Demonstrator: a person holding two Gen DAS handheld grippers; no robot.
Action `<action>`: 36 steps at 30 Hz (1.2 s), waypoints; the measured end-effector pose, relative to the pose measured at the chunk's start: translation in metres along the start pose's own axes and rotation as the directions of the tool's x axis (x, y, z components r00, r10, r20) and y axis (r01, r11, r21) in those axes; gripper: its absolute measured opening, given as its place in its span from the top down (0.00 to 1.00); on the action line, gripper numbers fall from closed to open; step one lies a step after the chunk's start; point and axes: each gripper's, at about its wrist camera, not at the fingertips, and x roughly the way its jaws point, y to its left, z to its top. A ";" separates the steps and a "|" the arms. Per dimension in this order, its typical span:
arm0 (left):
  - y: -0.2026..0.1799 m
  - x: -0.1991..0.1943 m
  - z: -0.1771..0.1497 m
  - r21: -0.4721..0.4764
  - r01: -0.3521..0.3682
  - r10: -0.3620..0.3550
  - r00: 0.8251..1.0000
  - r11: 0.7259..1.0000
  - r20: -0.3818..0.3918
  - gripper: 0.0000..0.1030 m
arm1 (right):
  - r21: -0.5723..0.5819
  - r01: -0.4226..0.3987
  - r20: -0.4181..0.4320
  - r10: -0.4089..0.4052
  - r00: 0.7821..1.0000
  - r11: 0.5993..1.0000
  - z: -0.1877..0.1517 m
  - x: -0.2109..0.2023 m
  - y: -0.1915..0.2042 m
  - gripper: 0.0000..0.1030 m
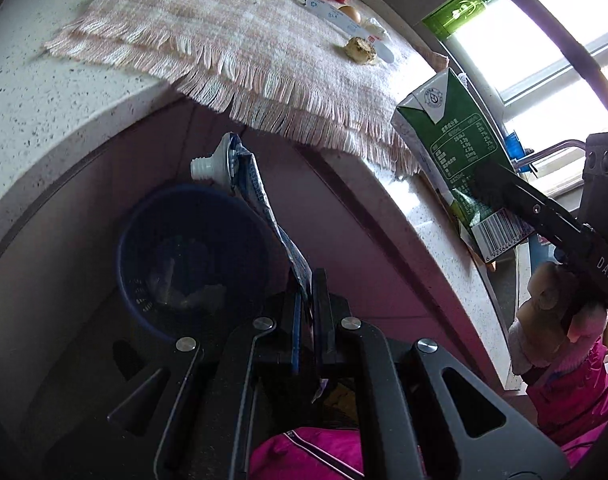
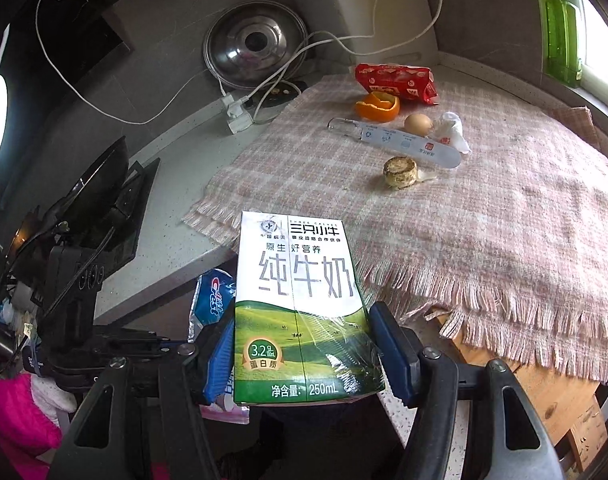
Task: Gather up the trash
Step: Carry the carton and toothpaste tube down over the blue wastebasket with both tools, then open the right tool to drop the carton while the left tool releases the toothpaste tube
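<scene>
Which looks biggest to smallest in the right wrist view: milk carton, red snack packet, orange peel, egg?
1. milk carton, though it sits nearest the camera
2. red snack packet
3. orange peel
4. egg

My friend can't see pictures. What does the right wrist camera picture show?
The right hand-held gripper clamps an upright green-and-white milk carton in front of a counter. Behind it, a pink checked cloth holds a red snack bag, orange peel, an egg and crumpled tissue.

"Crest" toothpaste tube (image 2: 214, 294); "250mL" milk carton (image 2: 300, 304)
</scene>
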 end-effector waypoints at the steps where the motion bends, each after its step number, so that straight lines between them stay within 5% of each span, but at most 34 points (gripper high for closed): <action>1: 0.002 0.003 -0.004 -0.009 0.000 0.000 1.000 1.000 -0.009 0.98 | -0.002 -0.004 -0.009 0.004 1.000 1.000 -0.003 0.003 0.002 0.37; 17: 0.047 0.061 -0.043 -0.115 -0.025 0.008 0.989 0.993 -0.144 0.98 | -0.008 0.006 -0.170 -0.007 0.985 1.000 -0.057 0.062 0.021 0.37; 36: 0.083 0.117 -0.046 -0.113 -0.100 0.070 0.967 0.989 -0.245 0.98 | 0.034 0.103 -0.295 -0.089 0.952 0.994 -0.094 0.137 0.009 0.37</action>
